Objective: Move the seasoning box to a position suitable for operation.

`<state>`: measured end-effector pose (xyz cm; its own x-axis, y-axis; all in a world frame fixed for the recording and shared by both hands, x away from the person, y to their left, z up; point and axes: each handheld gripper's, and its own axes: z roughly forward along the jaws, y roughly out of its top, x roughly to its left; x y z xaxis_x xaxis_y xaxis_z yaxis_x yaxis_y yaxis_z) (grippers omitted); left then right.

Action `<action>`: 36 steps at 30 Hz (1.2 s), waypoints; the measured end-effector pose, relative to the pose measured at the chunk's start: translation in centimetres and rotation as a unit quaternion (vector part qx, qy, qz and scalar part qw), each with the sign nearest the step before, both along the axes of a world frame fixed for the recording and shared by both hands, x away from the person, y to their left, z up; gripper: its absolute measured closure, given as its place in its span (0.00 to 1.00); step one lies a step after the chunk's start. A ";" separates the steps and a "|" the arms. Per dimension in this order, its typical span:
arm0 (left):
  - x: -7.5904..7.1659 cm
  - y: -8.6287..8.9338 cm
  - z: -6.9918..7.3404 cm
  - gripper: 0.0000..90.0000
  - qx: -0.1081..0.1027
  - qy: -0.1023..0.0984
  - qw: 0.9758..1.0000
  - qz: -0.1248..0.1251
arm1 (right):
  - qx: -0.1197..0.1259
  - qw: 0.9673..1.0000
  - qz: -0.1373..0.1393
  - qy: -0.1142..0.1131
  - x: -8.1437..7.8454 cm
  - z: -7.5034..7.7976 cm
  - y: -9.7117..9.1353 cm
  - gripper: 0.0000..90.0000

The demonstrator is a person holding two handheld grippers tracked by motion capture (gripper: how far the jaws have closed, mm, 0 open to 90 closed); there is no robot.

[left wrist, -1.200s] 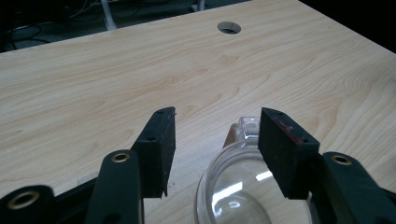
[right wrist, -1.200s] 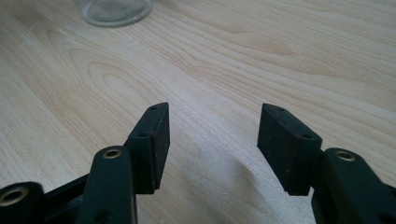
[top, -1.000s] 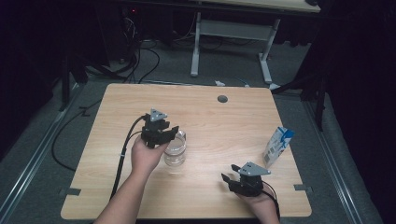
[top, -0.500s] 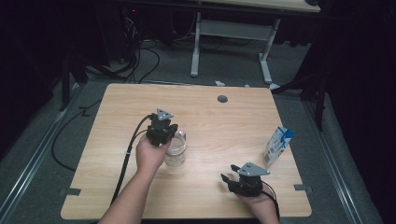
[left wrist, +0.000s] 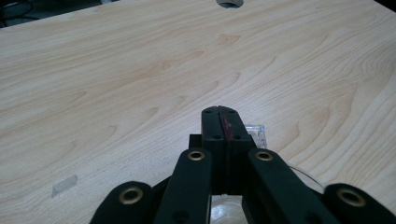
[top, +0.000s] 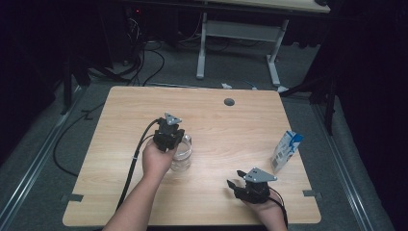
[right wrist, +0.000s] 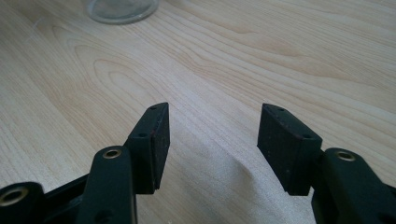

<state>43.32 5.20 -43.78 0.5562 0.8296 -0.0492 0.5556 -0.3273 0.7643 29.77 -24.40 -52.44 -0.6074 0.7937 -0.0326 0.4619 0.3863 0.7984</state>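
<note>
Pinching clear glass jar (top: 182, 155) rim, black left gripper (left wrist: 219, 122) jaws.

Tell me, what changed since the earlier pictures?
The left claw has just closed over the glass jar, seemingly pinching its rim. The right claw stayed open near the table's edge, and the carton did not move.

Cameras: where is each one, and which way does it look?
High view: above the person's side, looking down on the wooden table; forearms, left gripper, right gripper.
Left gripper view: along shut jaws, across the table.
Right gripper view: along open jaws, across the table.
Shared: the clear glass jar, whose base the right gripper view catches.
</note>
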 end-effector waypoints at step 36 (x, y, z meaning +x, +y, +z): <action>-4.2 1.0 0.4 1.00 -0.008 -0.011 1.000 -0.002 | -0.008 1.000 0.002 -0.002 -0.1 0.0 0.3 0.49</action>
